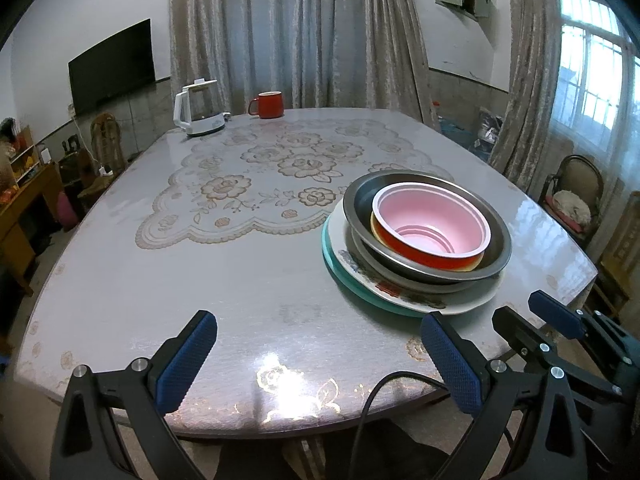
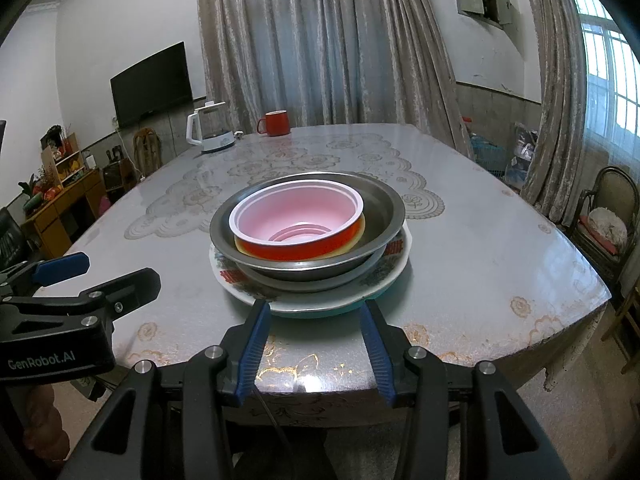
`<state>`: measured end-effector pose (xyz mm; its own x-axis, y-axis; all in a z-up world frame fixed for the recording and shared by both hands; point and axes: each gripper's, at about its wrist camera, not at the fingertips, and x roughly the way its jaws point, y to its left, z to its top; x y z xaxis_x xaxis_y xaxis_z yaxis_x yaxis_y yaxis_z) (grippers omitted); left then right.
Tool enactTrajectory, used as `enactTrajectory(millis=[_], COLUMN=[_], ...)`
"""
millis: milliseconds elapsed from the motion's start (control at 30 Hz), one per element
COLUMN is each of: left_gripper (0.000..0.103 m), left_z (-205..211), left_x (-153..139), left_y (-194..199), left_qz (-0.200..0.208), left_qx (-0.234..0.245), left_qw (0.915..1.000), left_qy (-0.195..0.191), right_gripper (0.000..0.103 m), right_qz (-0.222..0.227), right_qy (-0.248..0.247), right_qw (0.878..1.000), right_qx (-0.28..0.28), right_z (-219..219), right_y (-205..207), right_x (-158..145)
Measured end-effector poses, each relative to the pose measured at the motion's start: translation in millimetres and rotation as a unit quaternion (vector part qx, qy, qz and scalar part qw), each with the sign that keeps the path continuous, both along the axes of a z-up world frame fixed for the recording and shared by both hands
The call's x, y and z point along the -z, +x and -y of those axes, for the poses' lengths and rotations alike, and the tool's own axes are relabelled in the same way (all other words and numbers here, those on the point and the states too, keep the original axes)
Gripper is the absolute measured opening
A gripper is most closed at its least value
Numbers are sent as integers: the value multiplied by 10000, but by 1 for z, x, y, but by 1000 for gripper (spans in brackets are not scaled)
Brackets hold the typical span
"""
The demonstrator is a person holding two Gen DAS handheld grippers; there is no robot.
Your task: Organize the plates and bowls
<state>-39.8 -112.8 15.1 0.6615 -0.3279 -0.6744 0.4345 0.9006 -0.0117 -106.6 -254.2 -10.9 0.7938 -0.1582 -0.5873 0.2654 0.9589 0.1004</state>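
A stack stands on the table [image 1: 224,280]. A teal plate [image 1: 331,265] is at the bottom, then a white floral plate [image 1: 400,293], grey metal bowls [image 1: 360,200], and on top a red bowl [image 1: 432,257] with a pink inside. In the right wrist view the red bowl [image 2: 296,249] sits centred in the metal bowl [image 2: 384,208] above the floral plate [image 2: 232,276]. My right gripper [image 2: 316,320] is partly open with nothing between its pads, its tips just before the stack's near rim. My left gripper [image 1: 318,344] is wide open over bare table, left of the stack.
A white kettle [image 1: 198,110] and a red mug [image 1: 270,105] stand at the table's far edge. The near table edge runs just under both grippers. A chair [image 1: 576,196] stands beyond the table's right side. Furniture lines the left wall.
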Motion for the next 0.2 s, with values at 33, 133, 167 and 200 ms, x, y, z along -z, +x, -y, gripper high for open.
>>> enactTrajectory(millis=[33,133,167,200], left_gripper=[102,101,101,101], left_z=[0,0,0,0], left_x=[1,2,2,3], left_y=[1,2,2,3], left_qz=[-18,-34,-36,-42], left_qx=[4,-24,-27,-25], left_qw=[10000,10000,10000,10000], left_qy=[-9,-14,-12,-8], right_gripper=[47,47,47,47], right_qz=[-3,-19,-20,-24], right_qy=[8,30,42,53], right_qw=[10000,10000,10000,10000], right_qx=[-1,17,23,33], right_z=[0,2,3,3], right_y=[0,1,1,1], right_x=[0,1,1,1])
